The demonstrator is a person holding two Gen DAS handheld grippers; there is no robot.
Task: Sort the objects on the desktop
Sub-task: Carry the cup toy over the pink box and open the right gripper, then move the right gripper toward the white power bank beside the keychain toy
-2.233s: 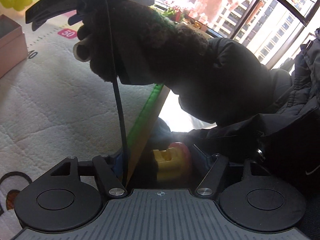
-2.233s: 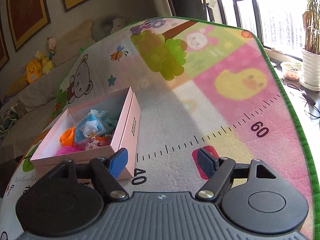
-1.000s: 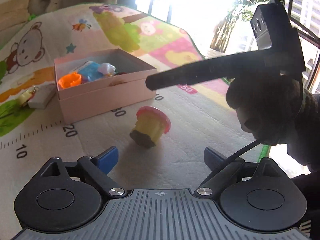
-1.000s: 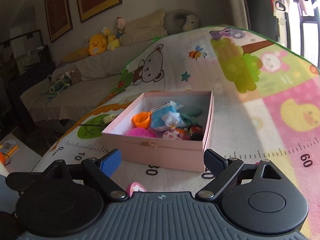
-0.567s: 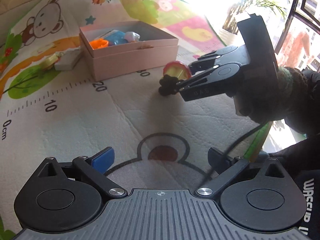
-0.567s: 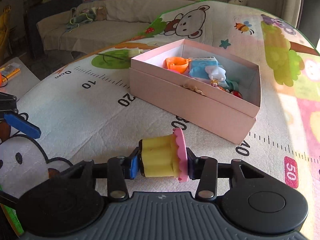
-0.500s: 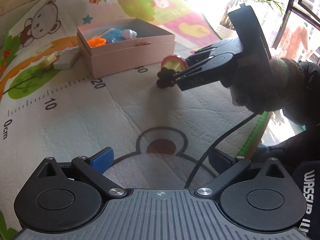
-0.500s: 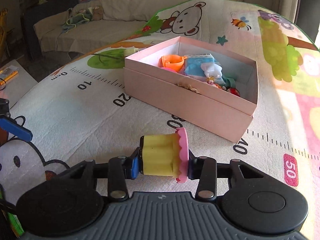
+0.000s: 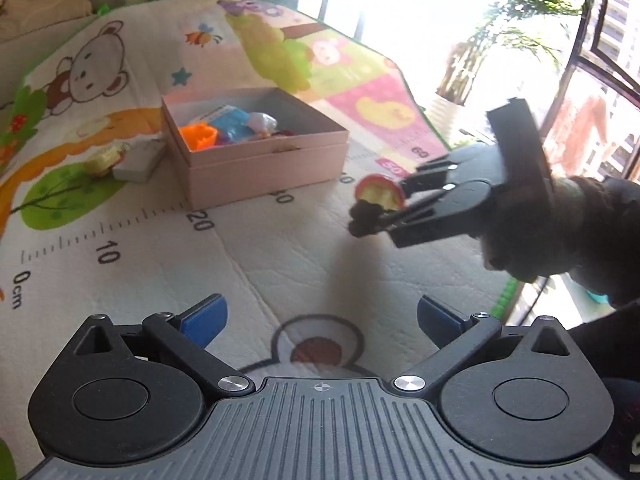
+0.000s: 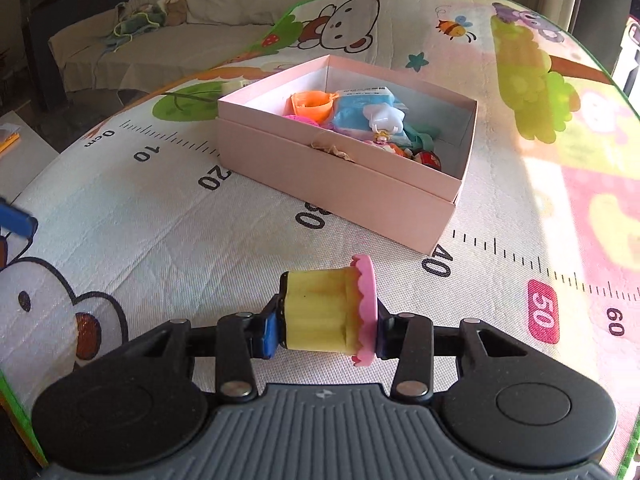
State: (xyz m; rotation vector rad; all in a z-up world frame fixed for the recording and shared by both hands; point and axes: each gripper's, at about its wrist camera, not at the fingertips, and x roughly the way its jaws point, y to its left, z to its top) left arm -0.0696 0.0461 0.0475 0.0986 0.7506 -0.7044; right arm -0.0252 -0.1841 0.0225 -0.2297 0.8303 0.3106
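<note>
Right tongs [image 10: 326,322] clenched on a toy cupcake [image 10: 330,312], lying sideways between the blue pads: yellow fluted base against the left pad, pink scalloped top against the right. Jaws only partly spread, closed in on the toy within the last second and now pressing on both its ends. Held clear of the play mat [image 10: 160,220], in front of the pink box [image 10: 340,172] and apart from its near wall, roughly over the ruler marks between 30 and 40.

Left tongs [image 9: 320,314] released, spread as wide as they go, nothing between the blue pads. Poised over the bear face printed on the mat, well in front of the pink box [image 9: 256,160] and further from it than the right tongs.

Inside the pink box: an orange cup [image 10: 312,104], a light blue packet [image 10: 360,110], a white star-shaped piece [image 10: 384,118] and several small bright toys, too crowded to tell apart.

Just left of the pink box in the left wrist view, a small white block [image 9: 138,158] with a yellowish item [image 9: 102,160] touching it.
</note>
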